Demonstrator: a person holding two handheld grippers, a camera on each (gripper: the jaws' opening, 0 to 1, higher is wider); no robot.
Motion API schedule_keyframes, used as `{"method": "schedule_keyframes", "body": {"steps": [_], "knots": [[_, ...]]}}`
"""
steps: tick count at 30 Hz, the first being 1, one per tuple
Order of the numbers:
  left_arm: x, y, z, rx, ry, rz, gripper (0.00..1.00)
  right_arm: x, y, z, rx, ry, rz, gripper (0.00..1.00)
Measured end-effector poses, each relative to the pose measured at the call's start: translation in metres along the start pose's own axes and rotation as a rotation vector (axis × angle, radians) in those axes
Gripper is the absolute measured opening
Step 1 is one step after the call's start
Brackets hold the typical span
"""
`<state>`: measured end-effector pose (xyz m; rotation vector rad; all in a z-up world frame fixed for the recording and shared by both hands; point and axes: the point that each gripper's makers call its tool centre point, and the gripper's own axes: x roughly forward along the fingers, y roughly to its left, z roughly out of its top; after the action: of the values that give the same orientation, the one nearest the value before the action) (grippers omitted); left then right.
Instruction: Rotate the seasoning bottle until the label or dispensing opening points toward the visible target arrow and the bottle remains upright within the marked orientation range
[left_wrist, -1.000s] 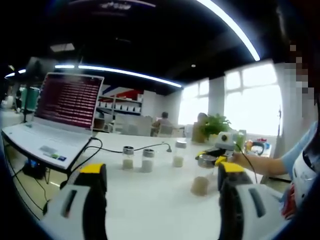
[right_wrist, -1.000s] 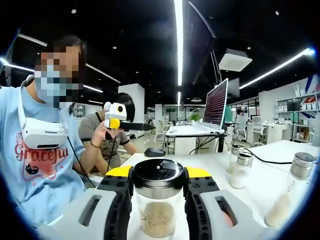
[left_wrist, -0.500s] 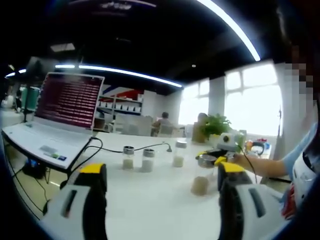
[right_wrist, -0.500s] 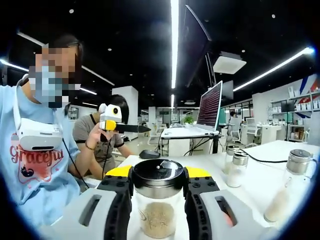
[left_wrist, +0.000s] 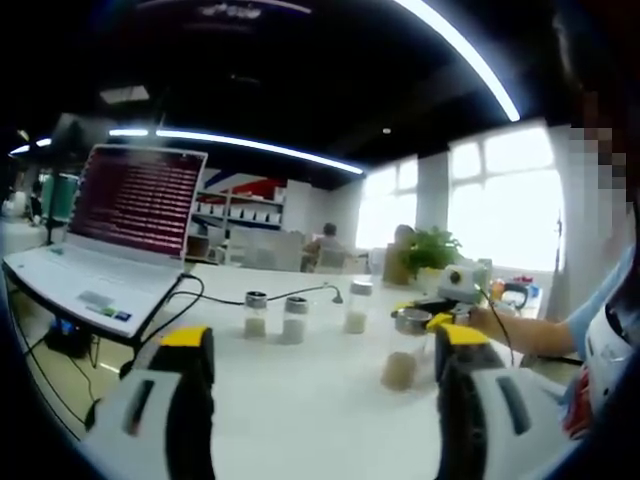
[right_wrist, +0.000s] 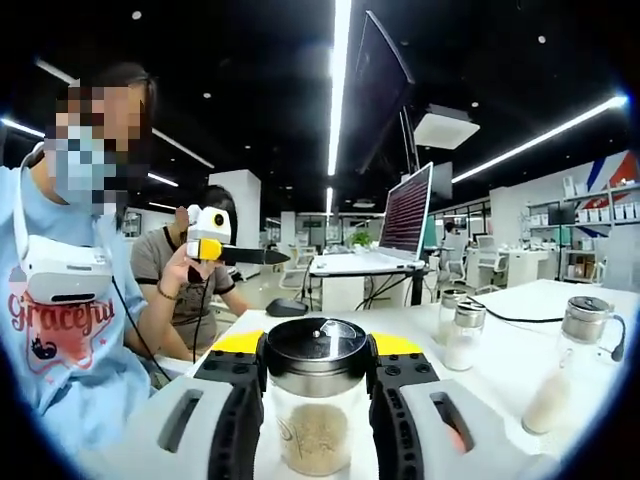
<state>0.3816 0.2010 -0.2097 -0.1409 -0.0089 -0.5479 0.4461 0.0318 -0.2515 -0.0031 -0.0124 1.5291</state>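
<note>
We see the right gripper (right_wrist: 316, 385) w/ its black ribbed jaws clamped on the seasoning bottle (right_wrist: 315, 400), a clear glass jar w/ round steel cap and beige powder inside, upright, near edge of the glossy white table (right_wrist: 500, 340). Left gripper (left_wrist: 320, 400) hovers w/ jaws wide, nothing btwn them. In the left gripper view the same bottle (left_wrist: 403, 352) sits right of three small glass shakers (left_wrist: 294, 320). Open laptop (left_wrist: 115, 235) far left.
</note>
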Motion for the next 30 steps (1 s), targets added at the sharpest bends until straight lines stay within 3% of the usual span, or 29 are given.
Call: {"method": "schedule_keyframes", "body": {"steps": [30], "knots": [[0.0008,-0.0033,-0.0016,-0.003,0.006,-0.005,0.96,0.0032,-0.0027,-0.0014,0.003,0.051,-0.205,0.39]]}}
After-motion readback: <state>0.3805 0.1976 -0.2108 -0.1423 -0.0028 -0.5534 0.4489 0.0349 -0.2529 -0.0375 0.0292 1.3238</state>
